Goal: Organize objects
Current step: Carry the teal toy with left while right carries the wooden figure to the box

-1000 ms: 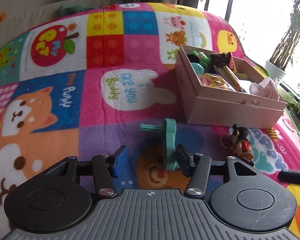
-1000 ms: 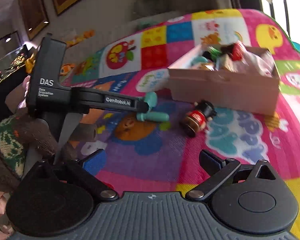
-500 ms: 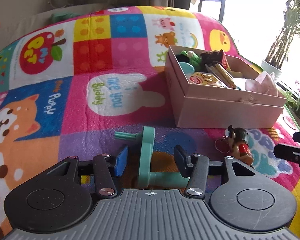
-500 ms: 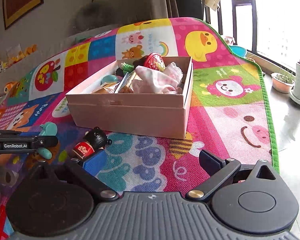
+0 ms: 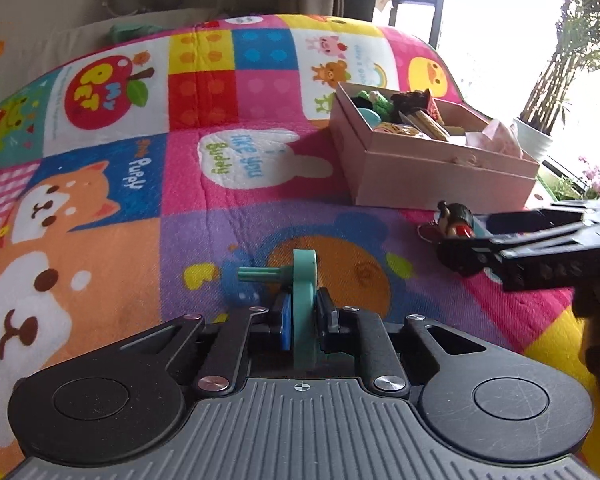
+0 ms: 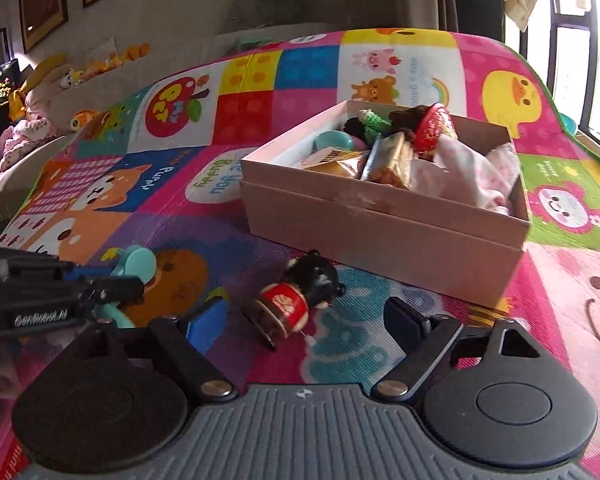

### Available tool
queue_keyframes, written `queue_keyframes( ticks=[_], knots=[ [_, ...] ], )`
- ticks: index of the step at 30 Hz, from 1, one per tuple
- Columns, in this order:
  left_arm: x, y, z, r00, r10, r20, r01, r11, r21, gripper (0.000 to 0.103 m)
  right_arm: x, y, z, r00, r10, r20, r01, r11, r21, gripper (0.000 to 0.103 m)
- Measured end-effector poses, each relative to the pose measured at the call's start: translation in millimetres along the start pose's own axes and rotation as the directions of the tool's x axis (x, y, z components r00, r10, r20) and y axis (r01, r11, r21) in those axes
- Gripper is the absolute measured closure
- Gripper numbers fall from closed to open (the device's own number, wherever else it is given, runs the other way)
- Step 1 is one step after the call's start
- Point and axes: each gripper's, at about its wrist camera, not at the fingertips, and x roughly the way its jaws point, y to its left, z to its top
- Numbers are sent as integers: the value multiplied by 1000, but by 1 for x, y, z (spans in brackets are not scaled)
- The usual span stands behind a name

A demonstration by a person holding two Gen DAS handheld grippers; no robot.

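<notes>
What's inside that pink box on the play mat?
The pink box holds a pink cloth, snack packets, a red wrapped item, a teal object and green and dark toys. Whatever lies beneath them is covered.

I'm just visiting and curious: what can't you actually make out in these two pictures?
- Green toy: lower end hidden behind the left gripper, left wrist view.
- Pink box: deeper contents buried under the snacks and pink cloth, both views.
- Doll: face turned away, right wrist view.
</notes>
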Motion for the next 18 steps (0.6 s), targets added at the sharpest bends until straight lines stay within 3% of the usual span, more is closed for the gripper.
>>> queue_keyframes(
  ticks=[2, 3, 4, 6, 9, 10, 14, 18],
  knots=[
    [-5, 2, -5, 1000, -3, 3, 3, 1000, -8, 88, 14, 8, 6, 1000, -11, -21, 11, 1000, -17, 33],
    [-6, 4, -6, 1000, -5, 4, 5, 1000, -18, 88, 20, 10, 8, 999, -17, -39, 16, 1000, -24, 45],
    [-7, 5, -7, 1000, -6, 6, 6, 1000, -25, 88, 24, 13, 10, 998, -32, -46, 30, 999, -34, 51],
    [-8, 7, -8, 1000, -2, 7, 2, 999, -32, 88, 21, 18, 10, 998, -29, -57, 25, 998, -61, 56],
    [-11, 7, -9, 1000, -9, 10, 9, 1000, -27, 89, 1, 14, 4, 998, 5, -70, -9, 999, -48, 57],
    [-13, 7, -10, 1000, -19, 10, 19, 999, -26, 89, -9, 10, 0, 997, 15, -71, -18, 999, -41, 73],
    [-28, 3, 4, 993, -96, 64, 98, 995, -34, 89, -58, -9, -10, 999, 33, -42, -34, 999, -23, 74],
    [-44, -14, 55, 968, -191, 165, 197, 980, -18, 89, -101, -28, -9, 999, 14, 53, -14, 1000, 16, 74]
  ],
)
